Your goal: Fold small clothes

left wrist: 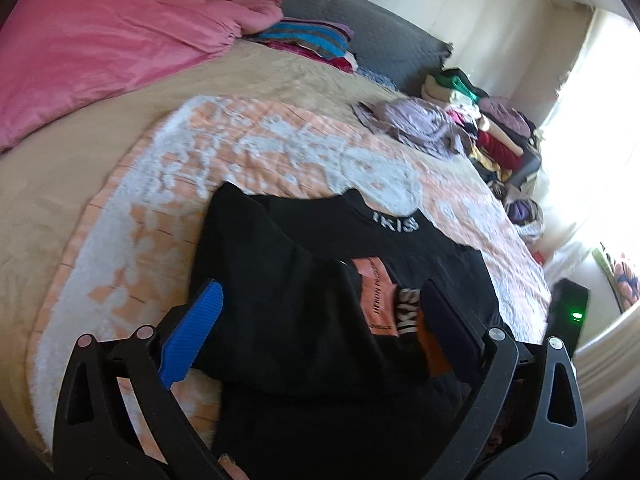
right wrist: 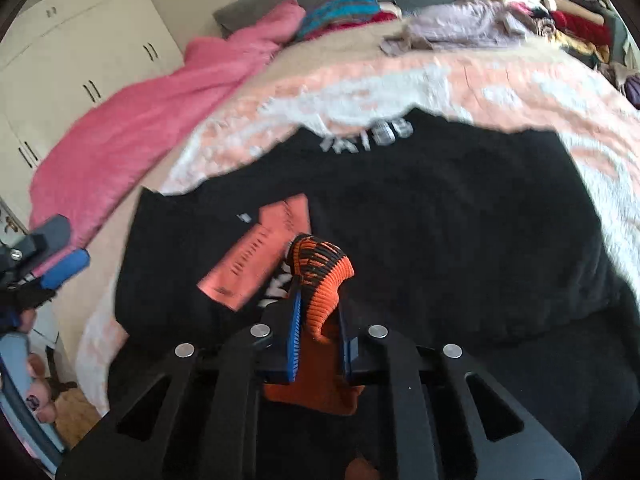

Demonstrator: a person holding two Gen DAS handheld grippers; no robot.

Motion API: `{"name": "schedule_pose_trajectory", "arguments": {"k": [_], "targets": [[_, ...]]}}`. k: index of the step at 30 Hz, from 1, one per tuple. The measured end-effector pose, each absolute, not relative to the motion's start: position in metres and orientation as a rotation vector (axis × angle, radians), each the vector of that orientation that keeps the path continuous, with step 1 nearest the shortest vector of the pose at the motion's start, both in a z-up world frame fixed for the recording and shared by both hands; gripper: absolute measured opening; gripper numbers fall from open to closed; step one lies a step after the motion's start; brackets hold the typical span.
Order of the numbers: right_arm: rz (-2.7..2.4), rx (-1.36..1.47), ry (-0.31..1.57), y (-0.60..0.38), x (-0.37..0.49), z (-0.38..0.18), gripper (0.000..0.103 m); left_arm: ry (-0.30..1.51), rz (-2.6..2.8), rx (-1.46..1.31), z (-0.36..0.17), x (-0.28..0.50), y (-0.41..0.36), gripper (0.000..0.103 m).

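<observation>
A black sweatshirt (left wrist: 288, 280) (right wrist: 440, 220) with white collar lettering and an orange patch (right wrist: 256, 256) lies spread on a peach-and-white blanket (left wrist: 240, 144) (right wrist: 400, 84). In the left wrist view my left gripper (left wrist: 323, 287) hovers open over the sweatshirt's lower part, its blue finger (left wrist: 200, 328) at the left edge of the cloth and the dark one by the patch. My right gripper (right wrist: 320, 304) is shut on the sweatshirt's orange-and-black ribbed cuff (right wrist: 324, 268), lifted above the body of the garment. The left gripper (right wrist: 60, 246) also shows at the left edge of the right wrist view.
A pink duvet (left wrist: 88, 52) (right wrist: 132, 120) covers the far left of the bed. Folded striped clothes (left wrist: 308, 40) sit by the grey headboard (left wrist: 360, 16). A lilac garment (left wrist: 416, 124) and a heap of clothes (left wrist: 496, 136) lie at the far right. White wardrobe doors (right wrist: 80, 48) stand left.
</observation>
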State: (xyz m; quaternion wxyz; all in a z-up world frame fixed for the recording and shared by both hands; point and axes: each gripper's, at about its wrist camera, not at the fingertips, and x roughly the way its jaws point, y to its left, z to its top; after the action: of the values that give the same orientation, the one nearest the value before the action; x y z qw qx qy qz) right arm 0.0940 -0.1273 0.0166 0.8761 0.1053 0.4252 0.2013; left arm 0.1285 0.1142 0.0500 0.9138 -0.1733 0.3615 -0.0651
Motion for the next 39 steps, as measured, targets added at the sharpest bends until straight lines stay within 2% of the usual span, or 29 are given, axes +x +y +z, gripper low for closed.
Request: {"name": "schedule_pose_trajectory", "arguments": {"k": [8, 13, 25, 39], "targets": [[0.448, 0.128, 0.698, -0.128, 0.094, 0.088, 0.012, 0.706, -0.083, -0.424, 0.061, 0.12, 0.148, 0.092], [0.359, 0.066, 0.616, -0.148, 0.102, 0.112, 0.012, 0.699, -0.071, -0.433, 0.062, 0.117, 0.159, 0.092], [0.215, 0.059, 0.632, -0.196, 0.104, 0.085, 0.012, 0.75, -0.091, -0.369, 0.046, 0.124, 0.14, 0.092], [0.174, 0.062, 0.69, -0.205, 0.108, 0.057, 0.014, 0.803, -0.12, -0.309, 0.028, 0.141, 0.111, 0.092]]}}
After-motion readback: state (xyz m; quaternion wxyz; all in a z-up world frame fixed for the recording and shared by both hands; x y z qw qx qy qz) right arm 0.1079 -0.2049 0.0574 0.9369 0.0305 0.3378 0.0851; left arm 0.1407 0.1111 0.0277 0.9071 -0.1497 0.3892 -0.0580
